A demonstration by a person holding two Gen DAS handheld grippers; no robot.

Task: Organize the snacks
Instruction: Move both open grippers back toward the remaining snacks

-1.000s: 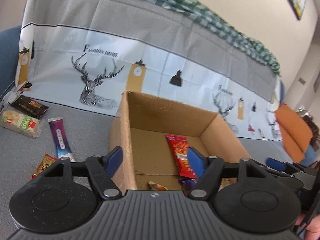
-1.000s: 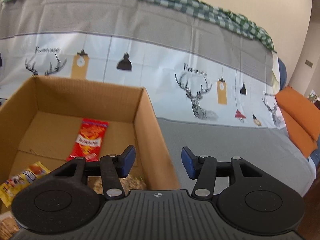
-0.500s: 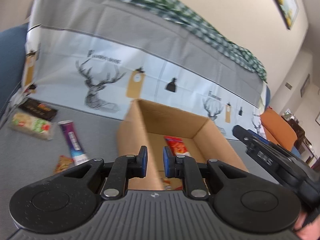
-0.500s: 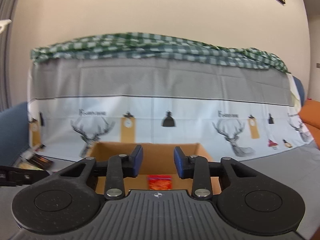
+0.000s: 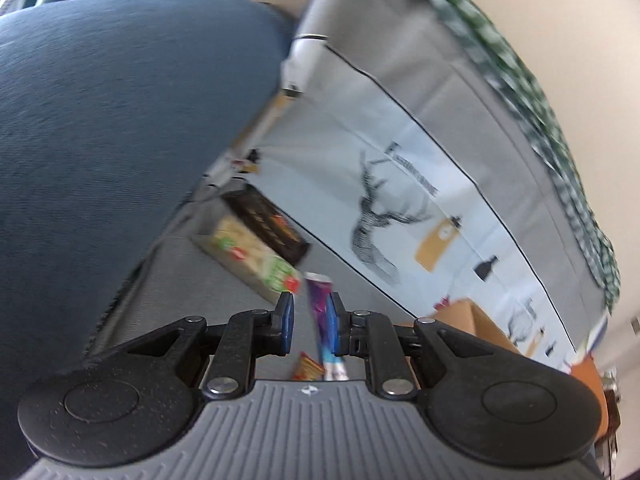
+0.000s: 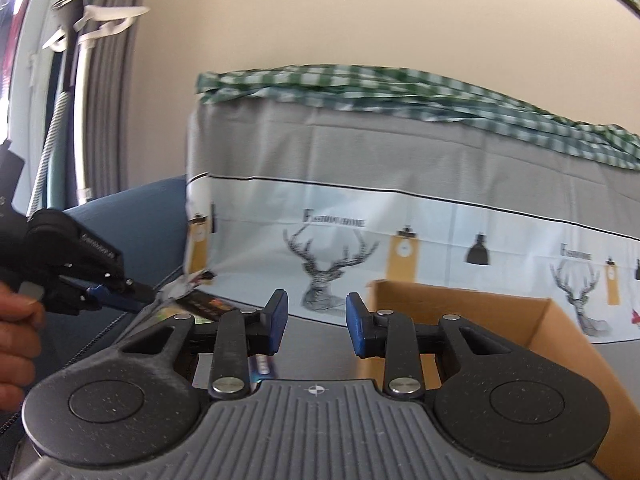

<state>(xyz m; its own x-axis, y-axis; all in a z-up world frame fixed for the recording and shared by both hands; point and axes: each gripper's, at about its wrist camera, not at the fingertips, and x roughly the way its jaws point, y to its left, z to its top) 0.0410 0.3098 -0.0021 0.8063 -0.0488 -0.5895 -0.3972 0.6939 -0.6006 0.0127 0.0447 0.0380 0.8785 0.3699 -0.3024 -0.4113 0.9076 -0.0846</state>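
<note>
Right up front in the left wrist view, the left gripper [image 5: 308, 326] has its jaws nearly together, a narrow gap left and nothing pinched. Just past its tips on the grey surface [image 5: 168, 280] lie a purple tube [image 5: 318, 300], a small red-orange pack [image 5: 308, 366], then a green-labelled pack [image 5: 256, 256] and a dark bar [image 5: 266, 216], a bit blurry. The right gripper [image 6: 316, 322] is partly open and empty too, box [image 6: 460, 300] beyond on its right, deer cloth [image 6: 400, 232] behind.
</note>
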